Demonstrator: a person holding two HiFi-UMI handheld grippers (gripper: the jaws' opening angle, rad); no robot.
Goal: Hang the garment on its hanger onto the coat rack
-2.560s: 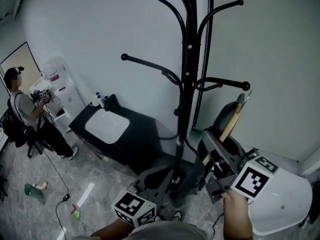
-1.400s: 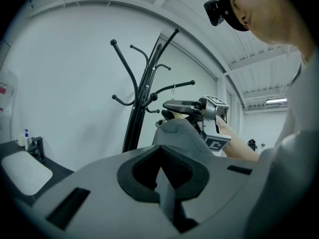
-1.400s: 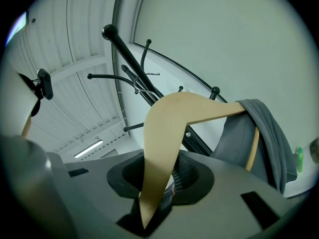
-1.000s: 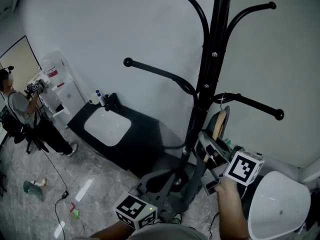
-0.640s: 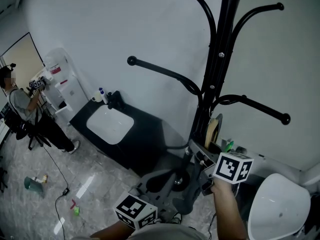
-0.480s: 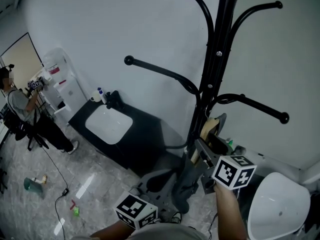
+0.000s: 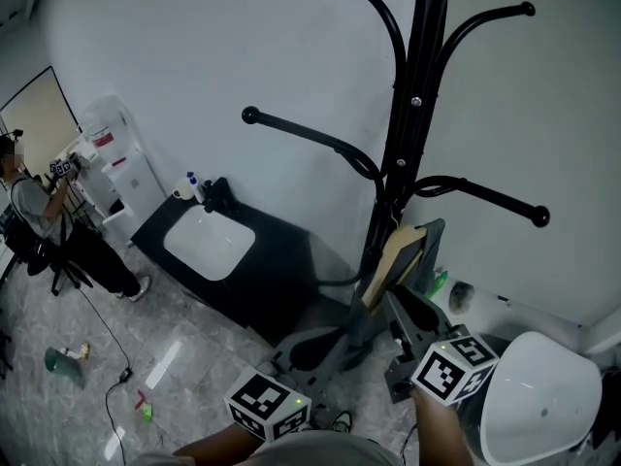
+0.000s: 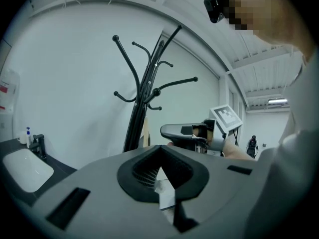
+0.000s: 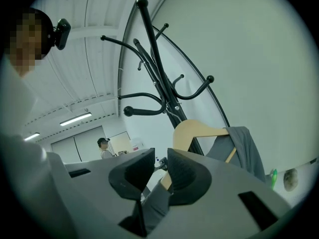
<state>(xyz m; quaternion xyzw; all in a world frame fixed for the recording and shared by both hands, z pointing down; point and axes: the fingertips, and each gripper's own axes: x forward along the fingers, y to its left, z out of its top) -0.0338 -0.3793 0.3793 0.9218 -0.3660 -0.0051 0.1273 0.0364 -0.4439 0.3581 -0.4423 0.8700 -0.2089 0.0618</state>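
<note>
The black coat rack (image 7: 419, 85) rises in front of me, its arms spreading above and to both sides. A wooden hanger (image 7: 391, 257) carrying a grey garment (image 7: 430, 249) leans close against the pole, under the lower right arm; its hook is hidden. My right gripper (image 7: 404, 307) reaches up to it from below. In the right gripper view its jaws (image 9: 160, 159) are closing, with the hanger's (image 9: 197, 129) lower end and grey cloth (image 9: 244, 143) pinched between them. My left gripper (image 8: 159, 151) is held low at the bottom, shut, apart from the hanger.
A black counter with a white sink (image 7: 209, 243) stands left of the rack's base, and a water dispenser (image 7: 116, 163) beyond it. A person (image 7: 29, 221) stands at the far left. A white rounded basin (image 7: 539, 396) sits at lower right, with a green bottle (image 7: 439, 282) behind it.
My right gripper has dropped lower and nearer to me, and it now grips further down the hanger. The hanger and garment stand up higher beside the pole. The left gripper has barely moved.
</note>
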